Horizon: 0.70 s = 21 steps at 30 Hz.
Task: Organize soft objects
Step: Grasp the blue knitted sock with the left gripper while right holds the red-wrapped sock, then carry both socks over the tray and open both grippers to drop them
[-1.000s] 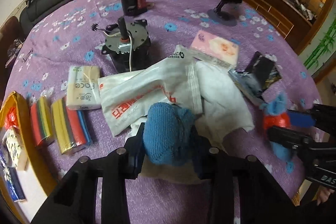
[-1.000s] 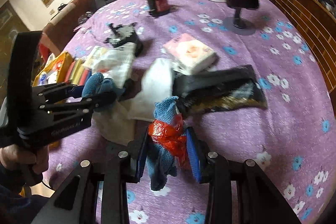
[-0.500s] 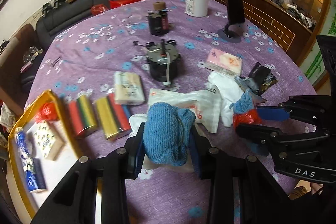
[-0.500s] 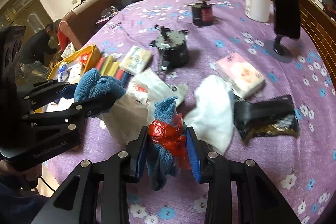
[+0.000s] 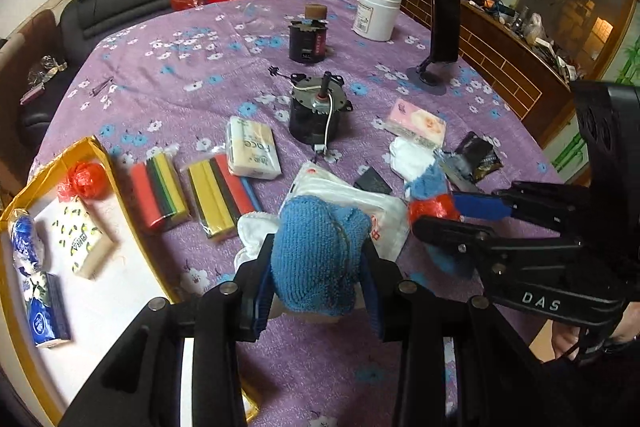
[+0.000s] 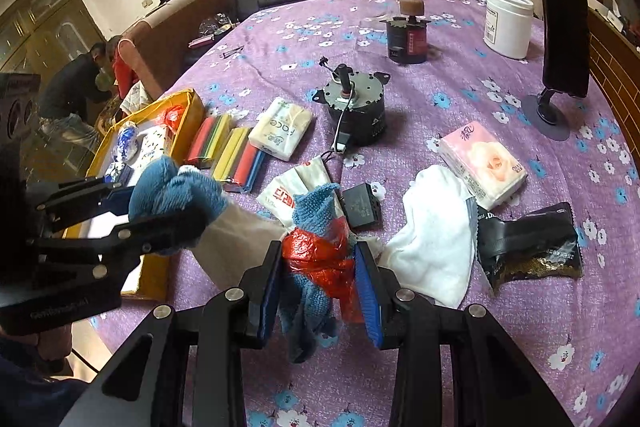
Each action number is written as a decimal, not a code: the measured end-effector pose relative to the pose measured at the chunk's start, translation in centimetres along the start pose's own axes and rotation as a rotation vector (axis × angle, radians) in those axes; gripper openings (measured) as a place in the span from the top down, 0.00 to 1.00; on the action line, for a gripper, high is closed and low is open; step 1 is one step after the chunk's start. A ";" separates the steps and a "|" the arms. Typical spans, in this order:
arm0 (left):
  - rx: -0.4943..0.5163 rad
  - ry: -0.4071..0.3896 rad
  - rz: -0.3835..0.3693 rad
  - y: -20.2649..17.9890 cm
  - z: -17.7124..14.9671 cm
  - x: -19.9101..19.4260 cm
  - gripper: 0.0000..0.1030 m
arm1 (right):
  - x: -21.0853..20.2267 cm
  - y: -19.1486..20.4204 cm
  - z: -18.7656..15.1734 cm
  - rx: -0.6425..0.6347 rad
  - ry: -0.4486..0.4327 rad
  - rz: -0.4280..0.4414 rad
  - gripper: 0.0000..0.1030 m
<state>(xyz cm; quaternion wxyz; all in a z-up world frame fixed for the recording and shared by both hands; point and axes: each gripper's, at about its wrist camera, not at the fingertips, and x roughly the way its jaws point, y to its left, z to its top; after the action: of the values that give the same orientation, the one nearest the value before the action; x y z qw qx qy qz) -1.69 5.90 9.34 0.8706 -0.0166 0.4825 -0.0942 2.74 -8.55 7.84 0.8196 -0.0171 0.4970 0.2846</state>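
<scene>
Two colored sponge packs (image 5: pixel 162 193) (image 5: pixel 220 199), two motors (image 5: pixel 316 111) (image 5: pixel 308 39), one white jar (image 5: pixel 376 13).

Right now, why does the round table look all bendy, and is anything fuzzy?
Left wrist view: the fisheye lens curves the table edges; corners go black. Right wrist view: same bending; the blue sock in the left gripper looks slightly soft.

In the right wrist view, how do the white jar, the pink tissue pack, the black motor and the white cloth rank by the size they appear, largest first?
1. white cloth
2. pink tissue pack
3. black motor
4. white jar

The motor and the jar look nearly alike. The jar stands farther away, so their true order is unsure.
</scene>
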 end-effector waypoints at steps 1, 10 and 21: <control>0.001 -0.001 0.004 -0.1 -0.1 0.0 0.65 | 0.0 0.0 0.0 0.000 -0.001 0.000 0.63; -0.048 -0.086 -0.111 0.5 0.6 -2.9 0.64 | -1.4 -0.7 0.3 0.007 -0.043 0.001 0.63; -0.027 -0.135 0.069 0.8 0.4 -4.5 0.64 | -1.4 -0.2 0.9 -0.003 -0.060 0.043 0.63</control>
<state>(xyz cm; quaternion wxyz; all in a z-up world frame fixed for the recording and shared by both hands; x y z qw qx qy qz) -3.52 7.44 13.24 0.9037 -0.0179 0.4240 -0.0562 3.02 -9.07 9.43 0.8278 0.0010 0.4719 0.3035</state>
